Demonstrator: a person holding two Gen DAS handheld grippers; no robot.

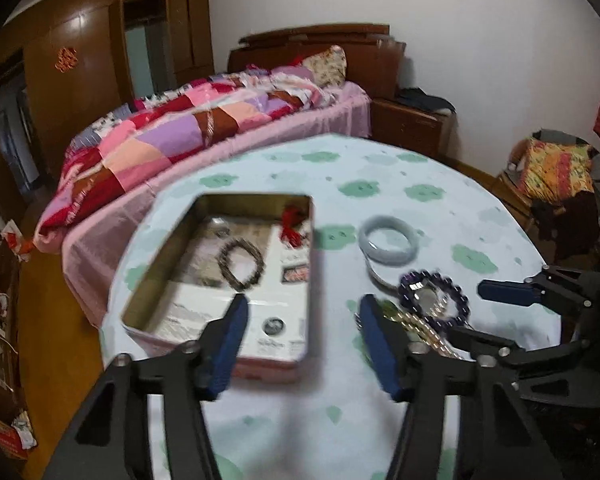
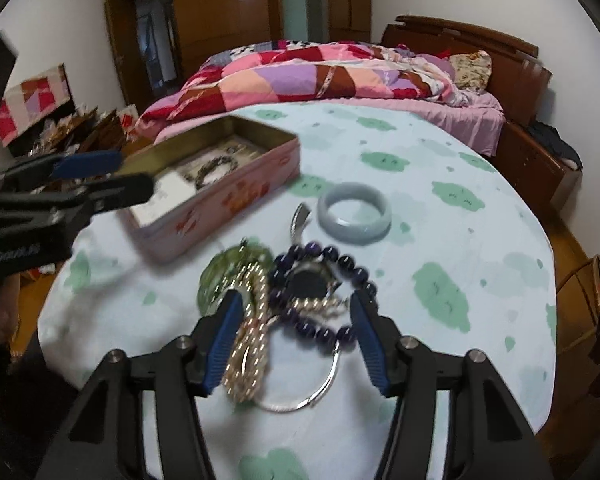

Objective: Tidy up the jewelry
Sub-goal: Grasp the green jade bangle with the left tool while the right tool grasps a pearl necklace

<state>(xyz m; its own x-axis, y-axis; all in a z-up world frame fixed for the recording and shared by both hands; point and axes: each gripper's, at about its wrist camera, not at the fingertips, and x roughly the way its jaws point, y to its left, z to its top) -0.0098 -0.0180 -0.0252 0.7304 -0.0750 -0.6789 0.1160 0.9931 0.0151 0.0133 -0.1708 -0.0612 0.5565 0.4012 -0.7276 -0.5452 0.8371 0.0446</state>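
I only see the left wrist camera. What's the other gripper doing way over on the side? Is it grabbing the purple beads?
Observer: Not yet. The right wrist view shows the right gripper with open jaws on either side of the pile; the purple bead bracelet and gold chain lie between them.
Operator: Is anything hiding under the pile?
Observer: Yes, a thin silver bangle curves out below the beads.
Operator: What does the box look like outside?
Observer: The tin has a pink side with orange-red patches.
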